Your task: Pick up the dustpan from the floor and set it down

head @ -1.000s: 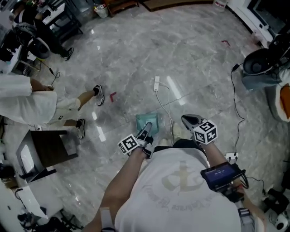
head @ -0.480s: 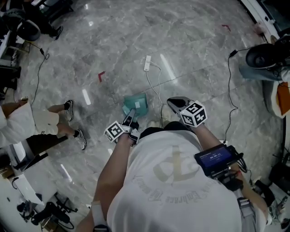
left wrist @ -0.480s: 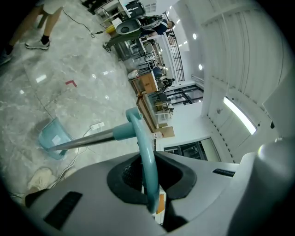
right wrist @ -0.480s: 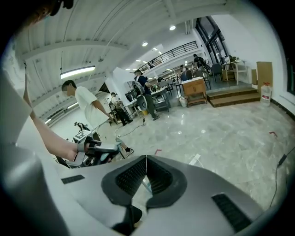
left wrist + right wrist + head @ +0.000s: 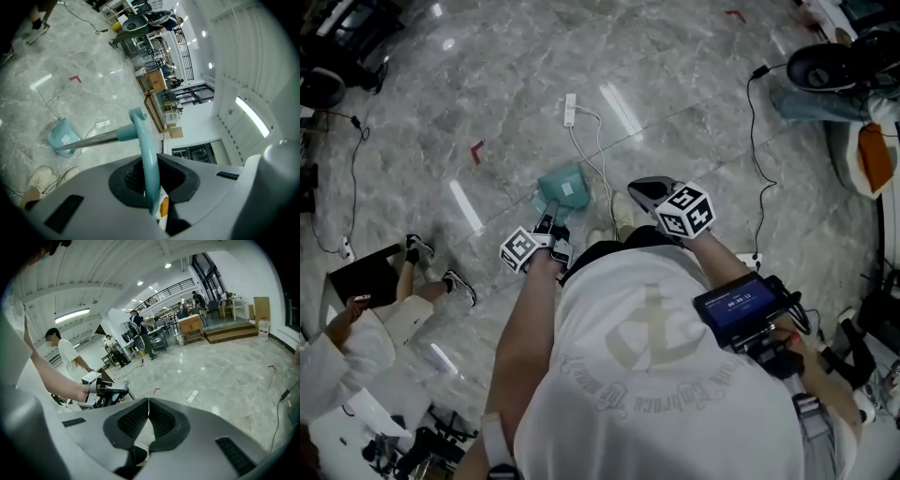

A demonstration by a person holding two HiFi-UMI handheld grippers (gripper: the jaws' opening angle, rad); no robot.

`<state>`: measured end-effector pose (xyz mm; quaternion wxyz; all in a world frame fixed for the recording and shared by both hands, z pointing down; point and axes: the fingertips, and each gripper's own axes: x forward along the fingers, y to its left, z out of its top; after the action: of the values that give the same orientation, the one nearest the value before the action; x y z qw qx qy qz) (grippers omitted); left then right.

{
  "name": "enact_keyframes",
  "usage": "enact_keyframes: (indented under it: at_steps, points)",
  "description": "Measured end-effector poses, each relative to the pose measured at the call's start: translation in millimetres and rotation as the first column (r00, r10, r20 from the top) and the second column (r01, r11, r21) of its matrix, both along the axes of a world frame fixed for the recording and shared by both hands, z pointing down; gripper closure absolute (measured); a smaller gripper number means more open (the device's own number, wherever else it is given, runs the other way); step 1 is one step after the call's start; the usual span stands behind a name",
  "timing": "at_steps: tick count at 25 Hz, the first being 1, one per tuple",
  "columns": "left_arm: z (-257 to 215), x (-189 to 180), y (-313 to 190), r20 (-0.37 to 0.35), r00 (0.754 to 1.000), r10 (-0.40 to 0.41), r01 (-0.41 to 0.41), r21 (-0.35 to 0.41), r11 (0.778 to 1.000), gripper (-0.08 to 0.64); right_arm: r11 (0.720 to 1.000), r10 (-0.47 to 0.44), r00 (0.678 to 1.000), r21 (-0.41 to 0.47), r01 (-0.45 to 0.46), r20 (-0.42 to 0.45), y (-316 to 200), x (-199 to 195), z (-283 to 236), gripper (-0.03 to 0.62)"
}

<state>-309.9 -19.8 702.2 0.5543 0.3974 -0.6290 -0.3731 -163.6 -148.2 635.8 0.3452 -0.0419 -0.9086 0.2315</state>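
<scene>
The teal dustpan [image 5: 562, 187] has a pan low over the marble floor and a long metal shaft [image 5: 89, 139] running back to a teal loop handle [image 5: 146, 150]. My left gripper [image 5: 551, 228] is shut on that handle, which stands between the jaws in the left gripper view [image 5: 150, 185]. Whether the pan [image 5: 63, 137] touches the floor I cannot tell. My right gripper [image 5: 643, 191] hovers to the right of the dustpan, shut with nothing held; its pads meet in the right gripper view [image 5: 148, 416].
A white power strip [image 5: 570, 108] and its cable [image 5: 602, 155] lie just beyond the pan. A red tape mark [image 5: 476, 150] is to the left. A black cable [image 5: 750, 141] runs at the right. A person [image 5: 356, 328] sits at the lower left. My shoe [image 5: 623, 214] is near the pan.
The head view has swung, so the floor and bystander slid down and left. Both grippers and the dustpan shifted up and left in view; the left grip on the handle is unchanged.
</scene>
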Motion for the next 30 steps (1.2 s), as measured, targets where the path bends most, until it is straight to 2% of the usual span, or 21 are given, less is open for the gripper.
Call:
enact_keyframes:
  at_steps: [4,15,30]
  points:
    - [14.7,-3.4,-8.7,0.011,1.0,-0.001,0.001,-0.03,1.0,0.518,1.0,0.009,1.0,-0.002,-0.01,-0.018,-1.4,8.2,9.4,0.574]
    - [45.5,-9.7,-11.0,0.017,1.0,-0.025,0.025,-0.017,1.0,0.518,0.999,0.049,0.996,0.017,-0.048,-0.073,-12.7,29.4,19.7,0.574]
    - [83.2,10.0,29.4,-0.005,0.997,-0.072,0.071,-0.12,0.99,0.518,0.999,-0.01,0.996,0.03,0.013,-0.092,-9.3,30.6,25.5,0.574]
